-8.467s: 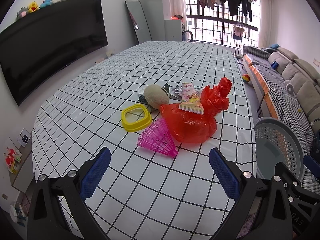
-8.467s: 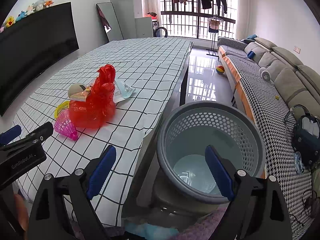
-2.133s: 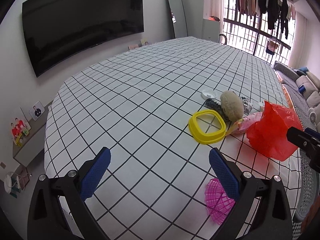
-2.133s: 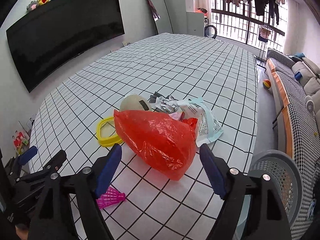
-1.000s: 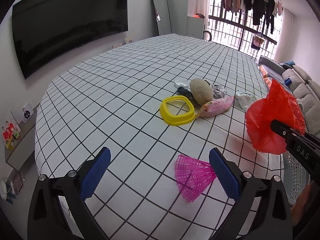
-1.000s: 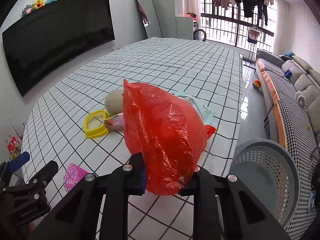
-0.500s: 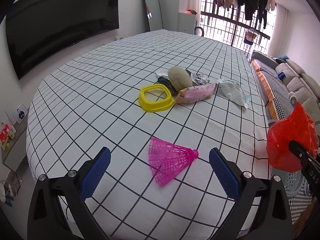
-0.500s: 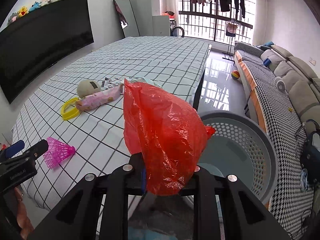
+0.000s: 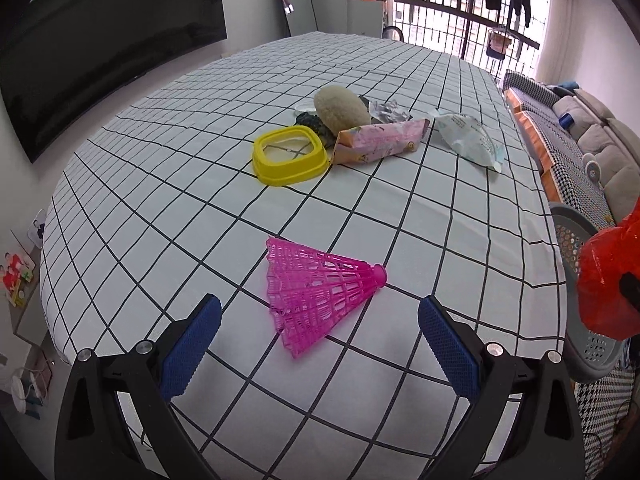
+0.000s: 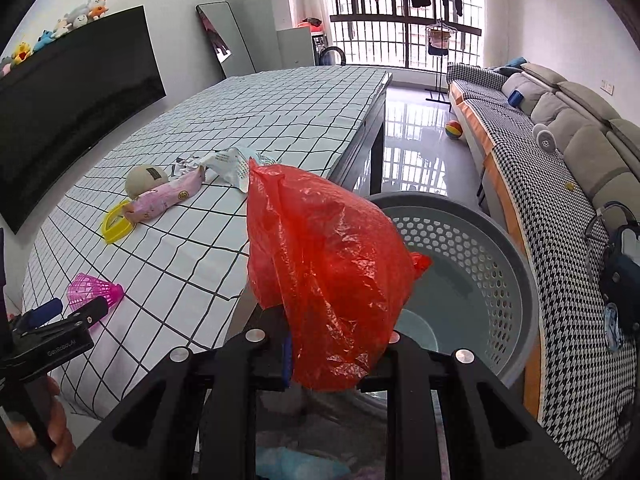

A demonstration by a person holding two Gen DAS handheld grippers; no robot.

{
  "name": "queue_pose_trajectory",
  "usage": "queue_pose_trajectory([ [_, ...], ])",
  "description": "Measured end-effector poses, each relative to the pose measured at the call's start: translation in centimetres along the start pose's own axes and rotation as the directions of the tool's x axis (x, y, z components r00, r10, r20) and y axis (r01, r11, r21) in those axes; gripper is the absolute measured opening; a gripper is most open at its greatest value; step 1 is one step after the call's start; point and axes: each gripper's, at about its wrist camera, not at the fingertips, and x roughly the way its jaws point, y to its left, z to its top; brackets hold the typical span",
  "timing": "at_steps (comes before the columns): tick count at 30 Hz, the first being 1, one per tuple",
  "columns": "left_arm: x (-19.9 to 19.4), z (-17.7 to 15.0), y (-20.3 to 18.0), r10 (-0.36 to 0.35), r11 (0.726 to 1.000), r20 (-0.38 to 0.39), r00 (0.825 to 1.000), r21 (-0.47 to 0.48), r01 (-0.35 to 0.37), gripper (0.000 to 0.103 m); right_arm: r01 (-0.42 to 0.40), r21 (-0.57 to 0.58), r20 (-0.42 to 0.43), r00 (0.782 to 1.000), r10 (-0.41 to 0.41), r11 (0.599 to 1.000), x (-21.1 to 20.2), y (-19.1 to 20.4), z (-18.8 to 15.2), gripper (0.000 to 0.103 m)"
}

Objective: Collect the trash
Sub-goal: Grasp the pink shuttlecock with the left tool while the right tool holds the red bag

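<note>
My right gripper (image 10: pixel 332 354) is shut on a red plastic bag (image 10: pixel 326 276) and holds it in the air at the near rim of the grey perforated basket (image 10: pixel 480 248) beside the table. The bag (image 9: pixel 608 280) and basket (image 9: pixel 576 240) also show at the right edge of the left wrist view. My left gripper (image 9: pixel 318 344) is open and empty, just above the table, with a pink shuttlecock (image 9: pixel 316 284) lying between and just ahead of its fingers. The left gripper also shows in the right wrist view (image 10: pixel 60 312), next to the shuttlecock (image 10: pixel 92 290).
On the checked tablecloth (image 9: pixel 160 184) farther back lie a yellow square ring (image 9: pixel 290 156), a beige sponge ball (image 9: pixel 340 106), a pink wrapper (image 9: pixel 380 140), crumpled foil (image 9: pixel 390 110) and a white packet (image 9: pixel 468 140). A sofa (image 10: pixel 560 136) runs along the right; a ball (image 10: pixel 454 128) lies on the floor.
My right gripper closed on the red bag, lifted it off the table and carried it right to the basket. My left gripper came closer to the pink shuttlecock.
</note>
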Motion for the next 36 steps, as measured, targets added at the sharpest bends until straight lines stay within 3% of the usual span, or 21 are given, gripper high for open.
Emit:
queue_pose_trajectory([
  [16,3.7,1.2,-0.1,0.06,0.998,-0.049,0.997,-0.031,-0.062,0.096,-0.003,0.04,-0.04,0.999,0.005,0.999,2.2,-1.8,0.1,0.021],
  [18,3.6,1.2,0.1,0.044,0.998,-0.046,0.998,-0.04,-0.046,0.093,-0.002,0.04,-0.042,0.999,0.004,0.999,2.3,-1.7,0.1,0.021],
  [22,3.3,1.1,0.1,-0.007,0.999,-0.032,0.999,-0.036,0.006,0.072,-0.001,0.038,-0.046,0.999,0.003,0.999,2.5,-1.5,0.1,0.021],
  [30,1.6,1.1,-0.5,-0.054,0.999,0.011,0.998,-0.005,0.054,0.067,0.003,0.043,-0.035,0.999,-0.001,0.999,2.0,-1.9,0.0,0.021],
  [36,-0.8,2.0,-3.3,-0.122,0.991,0.066,0.99,0.058,0.118,0.067,0.032,0.067,-0.017,0.999,-0.031,0.997,1.3,-3.6,0.2,0.021],
])
